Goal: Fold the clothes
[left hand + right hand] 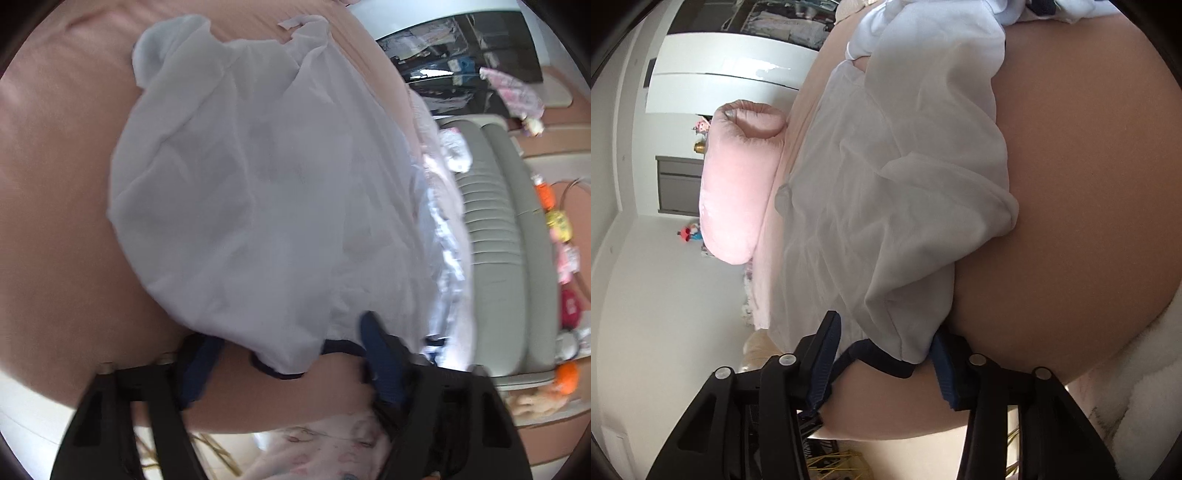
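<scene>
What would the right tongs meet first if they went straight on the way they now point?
Most likely the white garment: its dark-trimmed hem lies between the open fingers of the right tongs, with the pink bed sheet beneath. Whether the pads already touch it is unclear.

Both wrist views close over garment (258,192)

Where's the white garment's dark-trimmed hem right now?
In both wrist views the dark-trimmed hem lies at the white garment's near edge on the pink bed, between each gripper's fingers.
</scene>
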`<state>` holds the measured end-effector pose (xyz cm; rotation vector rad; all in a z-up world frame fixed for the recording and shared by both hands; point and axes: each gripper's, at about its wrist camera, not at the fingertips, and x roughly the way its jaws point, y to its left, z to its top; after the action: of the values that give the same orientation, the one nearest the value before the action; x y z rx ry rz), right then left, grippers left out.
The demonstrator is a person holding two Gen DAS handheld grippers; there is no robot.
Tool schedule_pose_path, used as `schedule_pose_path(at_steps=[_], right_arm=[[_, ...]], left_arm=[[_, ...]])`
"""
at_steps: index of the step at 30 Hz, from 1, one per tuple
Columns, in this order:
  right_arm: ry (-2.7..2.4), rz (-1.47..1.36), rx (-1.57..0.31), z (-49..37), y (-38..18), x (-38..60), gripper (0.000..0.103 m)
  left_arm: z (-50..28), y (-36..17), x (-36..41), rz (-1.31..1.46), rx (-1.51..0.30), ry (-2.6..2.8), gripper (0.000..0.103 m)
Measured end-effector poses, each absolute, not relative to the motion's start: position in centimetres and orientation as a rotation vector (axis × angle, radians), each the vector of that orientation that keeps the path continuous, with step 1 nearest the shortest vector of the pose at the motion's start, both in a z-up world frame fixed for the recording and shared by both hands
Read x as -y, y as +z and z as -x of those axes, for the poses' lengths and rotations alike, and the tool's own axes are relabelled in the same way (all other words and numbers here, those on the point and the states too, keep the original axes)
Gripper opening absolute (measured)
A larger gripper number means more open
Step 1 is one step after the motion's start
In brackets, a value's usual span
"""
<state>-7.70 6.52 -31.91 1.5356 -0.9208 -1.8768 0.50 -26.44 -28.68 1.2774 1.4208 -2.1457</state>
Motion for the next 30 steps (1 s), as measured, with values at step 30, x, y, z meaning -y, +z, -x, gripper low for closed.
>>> schedule_pose_path(at_steps=[30], right_arm=[[-2.214,-1.577,0.277,7.0,-26.8,-4.7,0.005]], left_arm=[[-0.6,-27.6,24.5,-1.418,-1.336,-2.154,0.011]])
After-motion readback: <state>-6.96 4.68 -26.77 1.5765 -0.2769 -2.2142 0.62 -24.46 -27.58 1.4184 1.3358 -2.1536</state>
